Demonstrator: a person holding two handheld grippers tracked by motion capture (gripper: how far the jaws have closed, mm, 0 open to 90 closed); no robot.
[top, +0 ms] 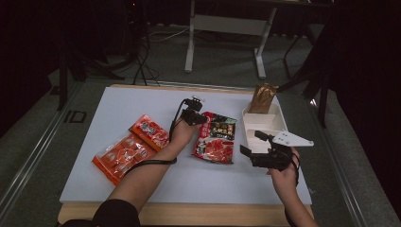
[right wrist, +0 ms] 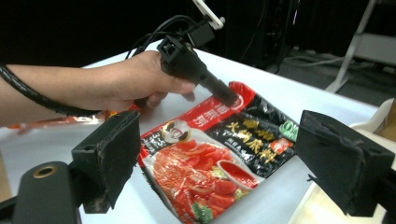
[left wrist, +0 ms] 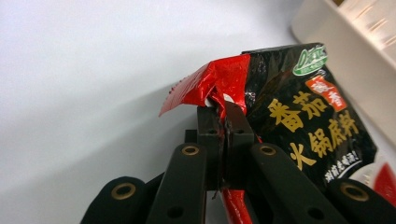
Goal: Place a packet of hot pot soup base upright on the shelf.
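**Inspector:** State the position of the red and black sauce packet point(top: 216, 137).

**Assistant:** It lies on the white table board point(top: 142, 101), right of centre, just left of the white tray point(top: 279, 124). Its upper left corner is lifted off the board and crumpled.

**Inspector:** What holds that corner?

**Assistant:** The left gripper point(left wrist: 225, 108). In the left gripper view both black jaws are pressed together with the red edge of the packet pinched between them. The right gripper view confirms it: the left hand point(right wrist: 123, 81) reaches in from the left and the jaw tips sit on the packet's far corner.

**Inspector:** And the right gripper point(top: 259, 142)?

**Assistant:** Released. Its jaws stand wide apart in its own view, with nothing between the pads. It hovers over the near end of the tray, just right of the packet, not touching it.

**Inspector:** Surrounding items?

**Assistant:** Two orange packets point(top: 130, 149) lie side by side on the left part of the board, well apart from the tray. A brown pouch point(top: 263, 98) stands upright at the tray's far end.
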